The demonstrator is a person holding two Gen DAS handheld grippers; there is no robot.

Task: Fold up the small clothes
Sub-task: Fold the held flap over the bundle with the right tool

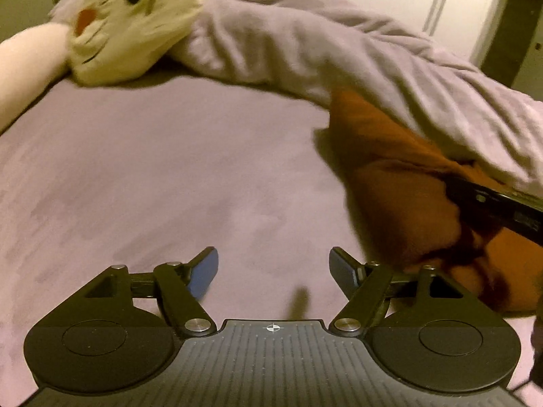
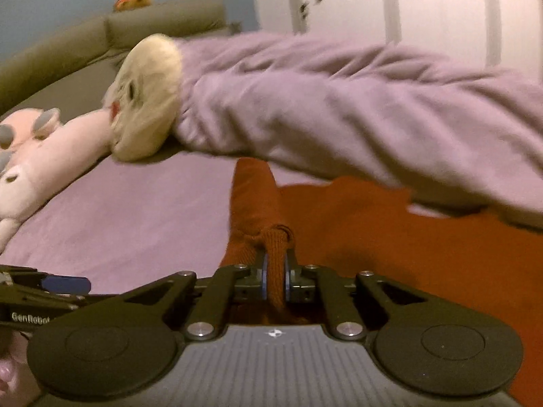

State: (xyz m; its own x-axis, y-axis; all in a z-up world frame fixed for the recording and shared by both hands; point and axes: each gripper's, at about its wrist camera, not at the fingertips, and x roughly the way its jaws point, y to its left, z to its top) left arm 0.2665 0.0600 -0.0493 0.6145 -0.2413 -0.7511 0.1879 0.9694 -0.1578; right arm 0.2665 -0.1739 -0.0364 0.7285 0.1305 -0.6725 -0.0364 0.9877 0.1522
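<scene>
Orange garment (image 2: 373, 237) sleeve points away, pinched in right tongs (image 2: 275, 279); left tongs (image 1: 273, 268) spread apart.

The left gripper (image 1: 273, 268) hovers low with its blue-padded fingers (image 1: 204, 271) spread wide apart, gripping nothing; to its right, the right gripper (image 2: 275, 271) has its fingers pinched tight together

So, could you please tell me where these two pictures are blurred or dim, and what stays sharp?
Left wrist view: warm, dim light; the plush and blanket are smeared, while the open left tool is crisp. Right wrist view: the blanket is streaked, the orange garment is soft, and the right tool pinching its cuff is sharp; fisheye bends both edges.
</scene>
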